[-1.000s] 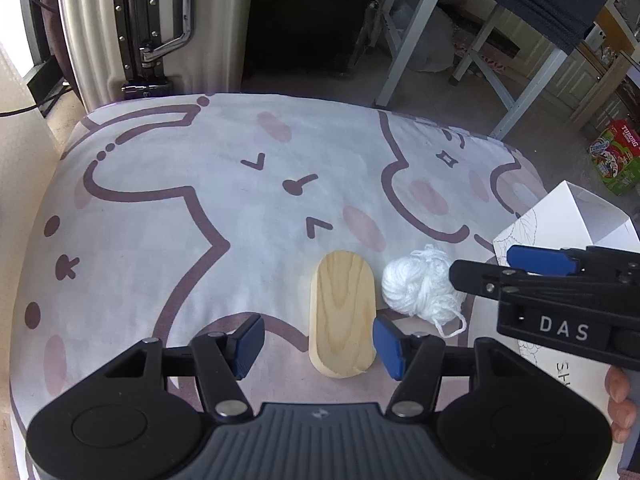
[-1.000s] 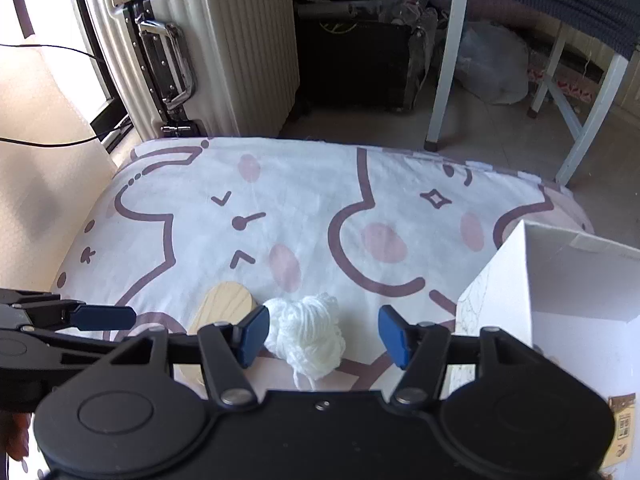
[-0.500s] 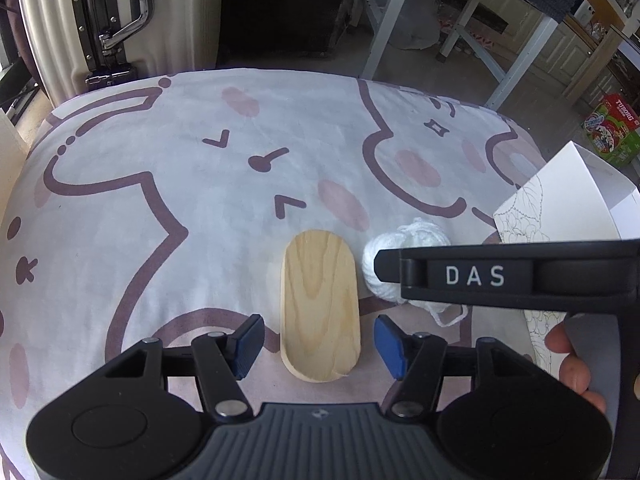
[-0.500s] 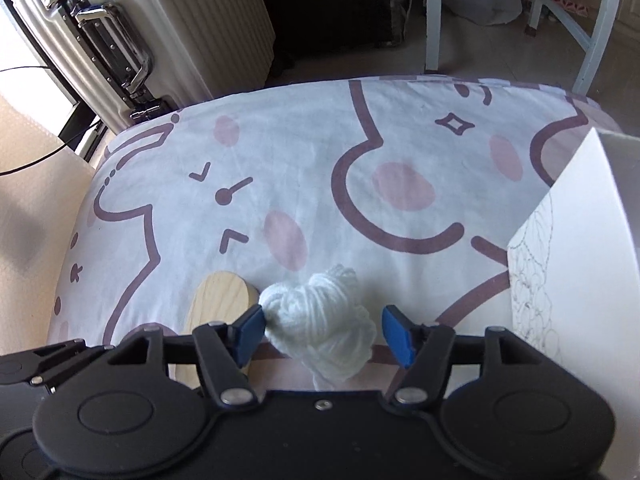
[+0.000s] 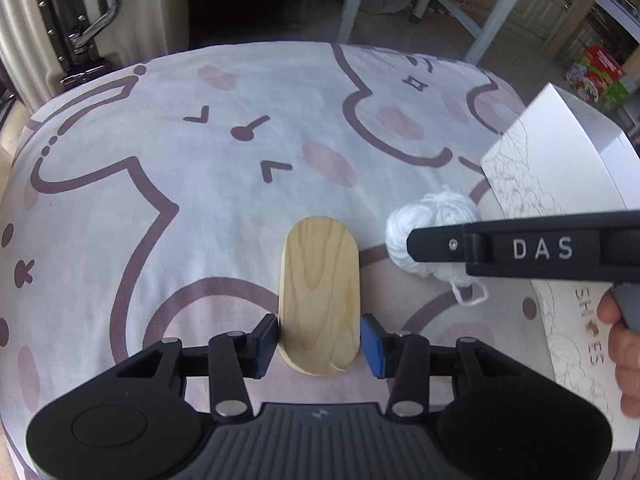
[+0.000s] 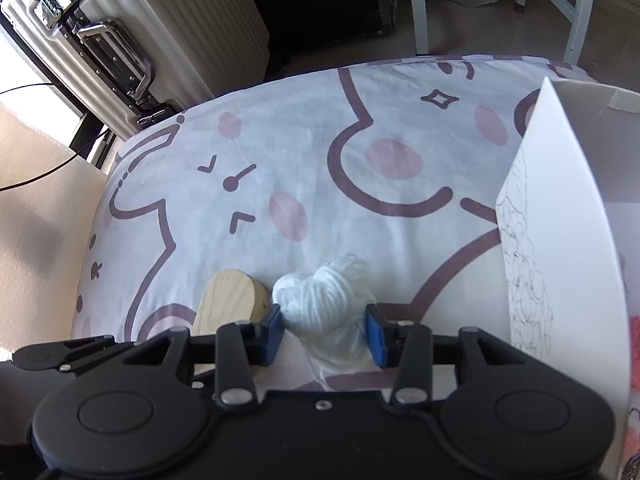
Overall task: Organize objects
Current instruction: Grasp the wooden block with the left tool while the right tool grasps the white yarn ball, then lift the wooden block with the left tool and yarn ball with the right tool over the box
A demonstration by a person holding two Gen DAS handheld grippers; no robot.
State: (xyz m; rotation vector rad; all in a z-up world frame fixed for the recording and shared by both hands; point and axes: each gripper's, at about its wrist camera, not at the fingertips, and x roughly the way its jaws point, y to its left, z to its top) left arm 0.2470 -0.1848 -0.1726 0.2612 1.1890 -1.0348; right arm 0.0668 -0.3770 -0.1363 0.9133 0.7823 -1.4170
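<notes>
An oval wooden board (image 5: 319, 292) lies flat on the cartoon-print bedsheet (image 5: 200, 184). My left gripper (image 5: 319, 340) has closed its blue pads onto the board's near end, one pad against each long edge. A white yarn ball (image 6: 326, 300) lies just right of the board (image 6: 230, 300). My right gripper (image 6: 325, 332) has its pads pressed on both sides of the yarn, which still rests on the sheet. In the left wrist view the right gripper's black body covers part of the yarn (image 5: 432, 216).
A white cardboard box (image 6: 560, 216) with line drawings stands open at the right, close to the yarn. A ribbed suitcase (image 6: 140, 40) stands beyond the bed's far left corner. White table legs (image 6: 416, 4) stand on the floor behind.
Both grippers moved forward and down and closed: the left onto the wooden board, the right onto the yarn ball. Neither object has left the sheet.
</notes>
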